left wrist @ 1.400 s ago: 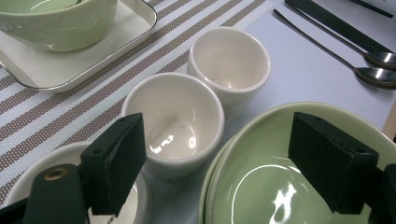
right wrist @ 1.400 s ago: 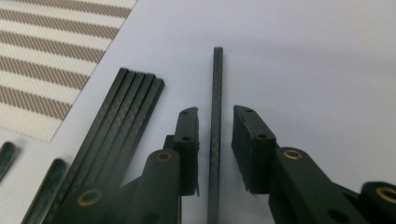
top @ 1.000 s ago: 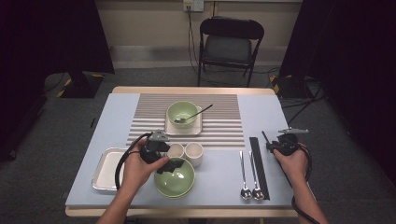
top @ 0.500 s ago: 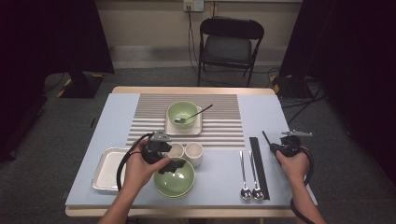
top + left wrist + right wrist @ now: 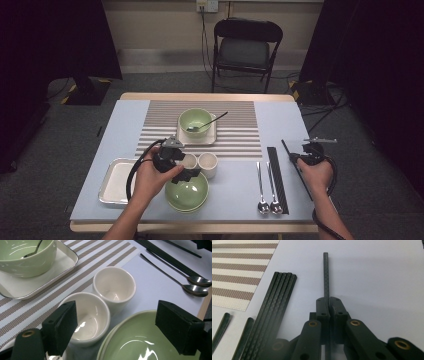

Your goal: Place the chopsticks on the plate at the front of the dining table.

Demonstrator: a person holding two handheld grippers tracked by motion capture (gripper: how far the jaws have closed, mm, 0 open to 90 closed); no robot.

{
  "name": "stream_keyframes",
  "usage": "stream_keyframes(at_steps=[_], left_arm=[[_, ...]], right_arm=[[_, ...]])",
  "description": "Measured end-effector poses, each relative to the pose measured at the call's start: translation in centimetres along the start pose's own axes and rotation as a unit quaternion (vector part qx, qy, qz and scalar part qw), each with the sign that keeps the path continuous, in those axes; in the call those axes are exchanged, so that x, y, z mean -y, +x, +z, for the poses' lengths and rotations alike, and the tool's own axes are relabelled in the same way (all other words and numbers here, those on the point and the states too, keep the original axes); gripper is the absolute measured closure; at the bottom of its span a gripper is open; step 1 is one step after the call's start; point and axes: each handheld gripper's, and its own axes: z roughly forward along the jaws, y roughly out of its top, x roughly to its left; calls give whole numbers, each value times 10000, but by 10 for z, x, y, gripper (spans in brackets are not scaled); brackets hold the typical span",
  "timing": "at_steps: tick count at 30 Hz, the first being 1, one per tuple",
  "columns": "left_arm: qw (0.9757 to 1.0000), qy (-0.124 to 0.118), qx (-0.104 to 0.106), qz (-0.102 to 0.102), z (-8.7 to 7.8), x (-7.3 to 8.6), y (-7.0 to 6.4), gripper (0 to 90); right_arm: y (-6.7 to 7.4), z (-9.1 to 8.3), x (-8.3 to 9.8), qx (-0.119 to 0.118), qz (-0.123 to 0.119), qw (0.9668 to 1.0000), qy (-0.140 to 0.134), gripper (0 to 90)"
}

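Black carbon weave on the chopstick (image 5: 326,275) clamped in the right gripper (image 5: 329,302) reads in its own view, just right of the bundle (image 5: 277,302), while the left gripper (image 5: 117,330), jaws apart, hovers over bowl (image 5: 140,340) and cups (image 5: 87,317).

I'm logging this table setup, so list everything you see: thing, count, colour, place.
Table: one, pale blue top.
Placemat: one, striped brown and white, far centre.
Bowls: two green; far bowl on a white square plate, near bowl at the front edge.
Spoons: one in the far bowl; two silver front right.
Cups: two, white, side by side behind the near bowl.
Tray: one, metal, front left.
Chopsticks: black bundle, beside the silver spoons.
Chair: one, black, behind the table.
Left gripper: black, open, over the near bowl.
Right gripper: black, shut on a single chopstick.
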Motion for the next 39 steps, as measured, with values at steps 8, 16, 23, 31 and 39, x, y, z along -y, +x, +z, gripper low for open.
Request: stream_keyframes(at_steps=[8,16,23,31,39], left_arm=[[10000,35,4,4,2,-4,-2,173],[9999,-4,91,61,7,-10,-8,173],[9998,6,164,71,12,-14,-12,173],[9996,-49,262,28,19,-20,-18,172],[9996,-12,291,-15,26,-23,-20,173]], right_arm=[[-3,-3,-4,-163,90,9998,-46,863],[2,-14,-17,-376,106,9991,-157,864],[10,-23,-27,-542,104,9979,-326,863],[29,-25,-38,-758,-5,9962,-421,864],[45,-24,-47,-889,-99,9948,-488,864]])
